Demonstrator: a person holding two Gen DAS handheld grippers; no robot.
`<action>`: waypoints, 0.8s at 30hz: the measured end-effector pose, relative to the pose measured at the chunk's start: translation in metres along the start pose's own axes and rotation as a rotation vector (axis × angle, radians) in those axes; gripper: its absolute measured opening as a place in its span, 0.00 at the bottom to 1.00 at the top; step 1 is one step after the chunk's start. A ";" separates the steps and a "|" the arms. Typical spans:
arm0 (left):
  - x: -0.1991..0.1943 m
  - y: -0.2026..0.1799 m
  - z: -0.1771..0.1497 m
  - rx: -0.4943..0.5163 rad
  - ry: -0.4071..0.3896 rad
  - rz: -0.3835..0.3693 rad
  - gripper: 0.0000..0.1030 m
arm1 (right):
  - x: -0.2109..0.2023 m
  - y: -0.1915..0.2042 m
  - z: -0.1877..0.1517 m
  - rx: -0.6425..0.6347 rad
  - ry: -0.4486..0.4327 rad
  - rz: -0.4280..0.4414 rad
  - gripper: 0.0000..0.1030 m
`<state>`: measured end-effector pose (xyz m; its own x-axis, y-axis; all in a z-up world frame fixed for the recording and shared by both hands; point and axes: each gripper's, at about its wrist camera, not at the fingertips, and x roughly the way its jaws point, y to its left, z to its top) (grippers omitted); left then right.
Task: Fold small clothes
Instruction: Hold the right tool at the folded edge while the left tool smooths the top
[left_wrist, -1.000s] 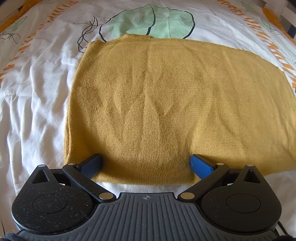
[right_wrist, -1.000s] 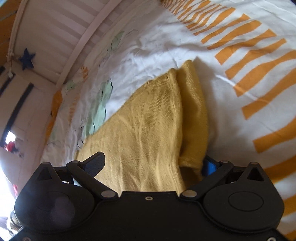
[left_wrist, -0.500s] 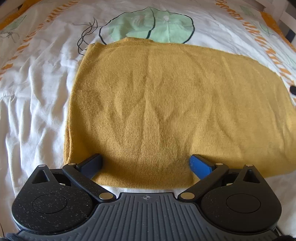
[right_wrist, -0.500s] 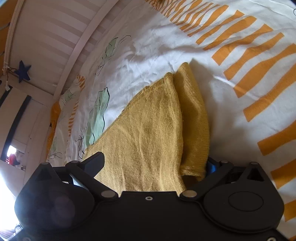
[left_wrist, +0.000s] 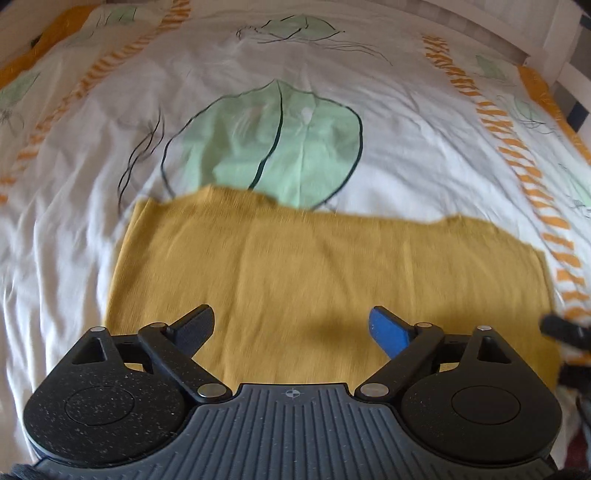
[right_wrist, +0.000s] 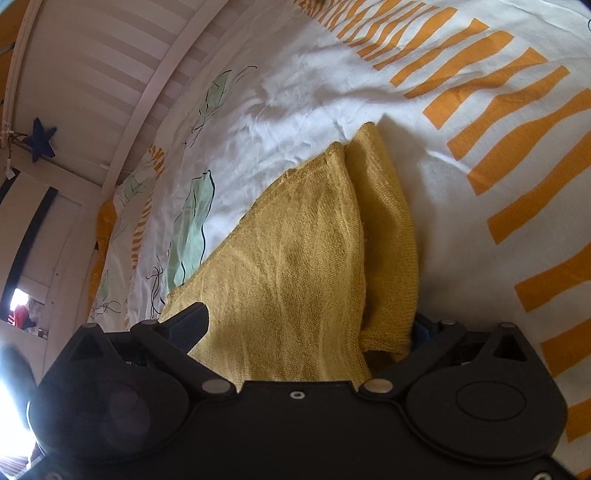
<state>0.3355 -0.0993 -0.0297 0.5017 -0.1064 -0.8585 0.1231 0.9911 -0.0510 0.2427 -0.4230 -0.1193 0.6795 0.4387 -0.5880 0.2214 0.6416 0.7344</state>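
The mustard knit garment (left_wrist: 325, 280) is spread flat on the bedsheet (left_wrist: 66, 229), below its green leaf print. The left gripper (left_wrist: 291, 325) is held above it, jaws apart and just narrowing, nothing between them. The right gripper (right_wrist: 306, 328) is spread wide over the garment's folded edge, apparently pinning it; a grip cannot be confirmed.

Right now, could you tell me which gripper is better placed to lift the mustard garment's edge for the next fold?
Probably the right. The right gripper sits low at the mustard garment, its layered edge between open jaws. The left gripper hovers above the cloth, jaws just been closing on nothing.
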 end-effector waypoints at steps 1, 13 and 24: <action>0.006 -0.003 0.004 0.001 -0.001 0.008 0.88 | 0.000 0.000 0.000 0.001 0.001 0.000 1.00; 0.051 -0.019 0.027 0.012 0.116 0.004 0.85 | 0.001 0.003 0.002 0.002 0.022 -0.013 1.00; 0.066 -0.037 0.021 0.108 0.118 0.089 0.96 | 0.002 0.004 0.005 0.026 0.029 -0.025 1.00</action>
<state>0.3824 -0.1443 -0.0740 0.4116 -0.0023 -0.9114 0.1774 0.9811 0.0777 0.2480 -0.4227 -0.1159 0.6534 0.4410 -0.6153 0.2564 0.6359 0.7280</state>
